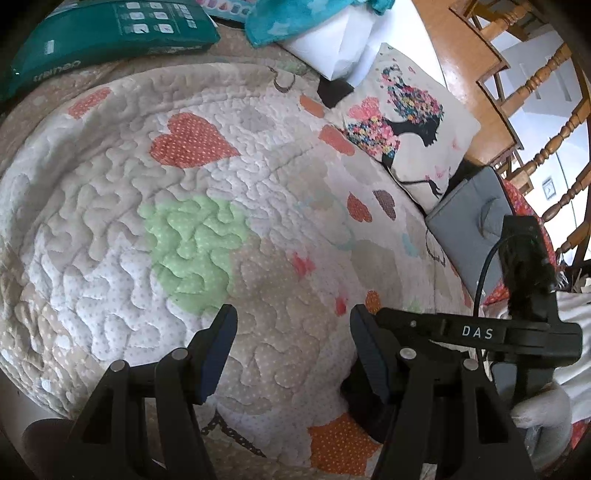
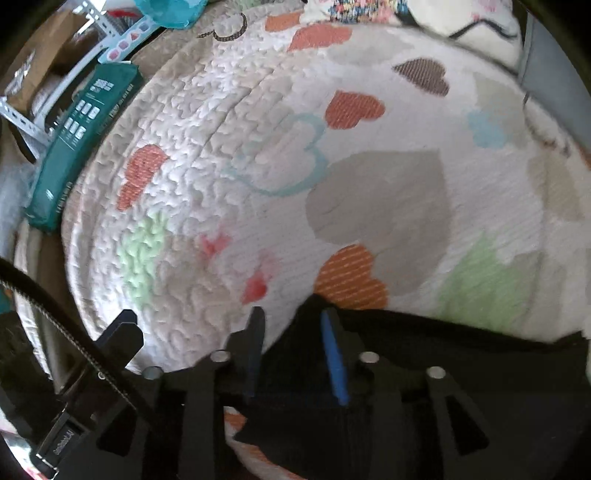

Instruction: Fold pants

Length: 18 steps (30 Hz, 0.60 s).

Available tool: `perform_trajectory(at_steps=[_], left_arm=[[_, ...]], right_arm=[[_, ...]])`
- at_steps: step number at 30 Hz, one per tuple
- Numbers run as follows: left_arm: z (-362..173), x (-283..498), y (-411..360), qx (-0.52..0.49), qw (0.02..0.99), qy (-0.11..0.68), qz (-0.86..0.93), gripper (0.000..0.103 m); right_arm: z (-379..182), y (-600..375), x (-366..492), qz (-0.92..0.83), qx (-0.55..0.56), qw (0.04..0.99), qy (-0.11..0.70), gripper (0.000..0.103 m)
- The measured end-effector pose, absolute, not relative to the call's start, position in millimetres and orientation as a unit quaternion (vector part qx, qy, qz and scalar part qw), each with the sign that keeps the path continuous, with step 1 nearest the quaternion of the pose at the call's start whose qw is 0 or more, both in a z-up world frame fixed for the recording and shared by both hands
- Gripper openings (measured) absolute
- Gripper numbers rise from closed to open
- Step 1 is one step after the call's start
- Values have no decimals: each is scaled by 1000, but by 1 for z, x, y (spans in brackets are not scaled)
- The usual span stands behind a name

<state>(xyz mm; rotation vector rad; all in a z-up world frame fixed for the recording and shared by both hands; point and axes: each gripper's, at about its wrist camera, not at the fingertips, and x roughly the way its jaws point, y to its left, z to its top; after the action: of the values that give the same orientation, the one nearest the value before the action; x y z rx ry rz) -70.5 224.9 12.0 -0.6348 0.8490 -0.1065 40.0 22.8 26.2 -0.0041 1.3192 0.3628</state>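
Black pants (image 2: 424, 369) lie bunched at the near edge of a heart-patterned quilt (image 2: 258, 166) in the right wrist view. One corner of them peaks up between the fingers of my right gripper (image 2: 293, 332). Its jaws stand apart, the blue pad (image 2: 334, 362) rests over the cloth, and I see no pinch. In the left wrist view my left gripper (image 1: 291, 328) hovers open over bare quilt (image 1: 166, 184) with nothing between its fingers. A dark bit of the pants (image 1: 354, 410) shows under its right finger. The right tool's black body (image 1: 476, 332) sits close beside it.
A green package (image 1: 110, 33) and a teal cloth (image 1: 280, 18) lie at the far edge of the bed. A printed pillow (image 1: 406, 122) and a grey cushion (image 1: 469, 218) sit at the right. Wooden chairs (image 1: 535, 74) stand beyond them.
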Motion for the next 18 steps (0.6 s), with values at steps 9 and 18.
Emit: perform_trajectory(at_steps=[9, 18], left_arm=[[15, -72, 216, -273, 872, 403, -52, 62], [12, -65, 198, -248, 870, 421, -74, 62]], right_arm=[[25, 28, 53, 118, -30, 750, 650, 37], [13, 7, 69, 98, 44, 722, 684, 55]])
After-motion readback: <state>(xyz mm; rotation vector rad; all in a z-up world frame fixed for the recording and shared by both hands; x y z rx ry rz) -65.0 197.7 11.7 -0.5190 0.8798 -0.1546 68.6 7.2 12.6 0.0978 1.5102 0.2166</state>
